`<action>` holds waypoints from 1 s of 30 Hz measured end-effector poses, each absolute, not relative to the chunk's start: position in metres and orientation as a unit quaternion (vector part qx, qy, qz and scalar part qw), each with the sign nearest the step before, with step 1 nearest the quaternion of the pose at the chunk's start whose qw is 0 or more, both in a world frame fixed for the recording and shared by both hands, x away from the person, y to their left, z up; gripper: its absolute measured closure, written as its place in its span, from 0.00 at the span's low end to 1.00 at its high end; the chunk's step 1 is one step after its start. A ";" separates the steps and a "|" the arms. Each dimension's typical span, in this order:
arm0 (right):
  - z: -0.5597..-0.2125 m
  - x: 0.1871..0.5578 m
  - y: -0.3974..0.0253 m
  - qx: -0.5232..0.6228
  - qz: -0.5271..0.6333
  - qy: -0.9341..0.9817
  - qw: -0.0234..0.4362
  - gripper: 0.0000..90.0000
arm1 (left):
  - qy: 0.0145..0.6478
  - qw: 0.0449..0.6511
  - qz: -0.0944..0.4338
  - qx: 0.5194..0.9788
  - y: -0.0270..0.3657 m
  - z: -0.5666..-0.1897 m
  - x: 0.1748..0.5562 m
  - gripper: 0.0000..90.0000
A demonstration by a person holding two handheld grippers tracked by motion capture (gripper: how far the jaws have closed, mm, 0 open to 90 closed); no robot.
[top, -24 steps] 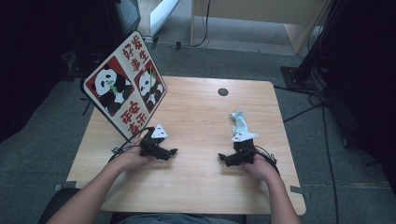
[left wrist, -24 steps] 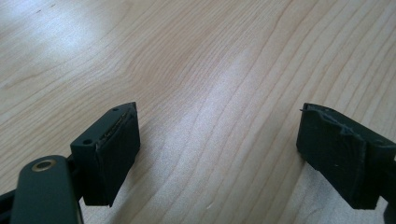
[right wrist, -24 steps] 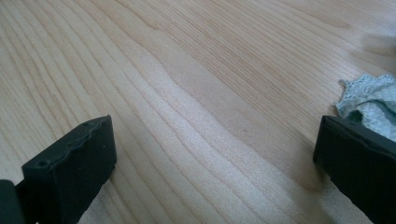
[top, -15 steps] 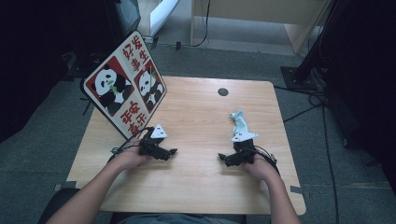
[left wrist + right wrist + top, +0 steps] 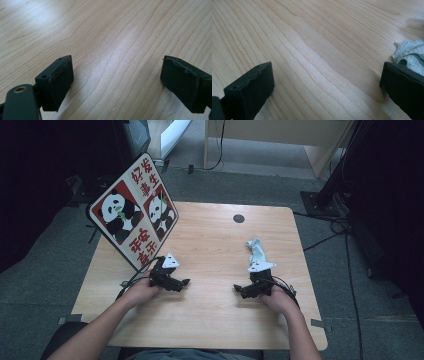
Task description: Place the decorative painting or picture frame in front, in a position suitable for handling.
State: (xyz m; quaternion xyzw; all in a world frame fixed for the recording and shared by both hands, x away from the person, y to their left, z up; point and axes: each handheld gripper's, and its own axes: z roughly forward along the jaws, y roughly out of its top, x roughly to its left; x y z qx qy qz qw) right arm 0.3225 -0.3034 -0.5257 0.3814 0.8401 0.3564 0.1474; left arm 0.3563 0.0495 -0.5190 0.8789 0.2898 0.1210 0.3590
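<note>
A wooden table is taking up the middle of the high view, its pale grain running under everything else. A large panda sign with red characters is leaning at the table's far left corner, tilted back over the edge. A person is sitting at the near side, with both forearms coming in from below and resting on the tabletop.

The left gripper is lying low on the table in the left hand, just in front of the sign's lower edge, and is pointing toward the middle of the table. In the left gripper view its jaws are standing wide apart, with bare wood between them. The right gripper is resting in the right hand on the right half, pointing inward toward the left one, the two well apart. Its jaws are likewise spread wide over bare wood.

A crumpled pale cloth is lying on the table just beyond the right gripper; in the right gripper view it is peeking out just behind the right-hand jaw. A small dark round hole is sitting near the table's far edge.
</note>
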 end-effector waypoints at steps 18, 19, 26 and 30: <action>-0.526 0.323 -0.302 0.379 0.357 0.841 0.148 0.00 | 0.260 0.355 0.132 0.888 0.050 -0.516 0.359 0.16; -0.526 0.323 -0.302 0.379 0.357 0.841 0.148 0.00 | 0.256 0.350 0.135 0.891 0.050 -0.515 0.359 0.16; -0.526 0.323 -0.302 0.380 0.356 0.841 0.147 0.00 | 0.271 0.372 0.111 0.881 0.052 -0.505 0.361 0.17; -0.526 0.323 -0.302 0.380 0.357 0.841 0.147 0.00 | 0.282 0.380 0.129 0.871 0.051 -0.501 0.360 0.15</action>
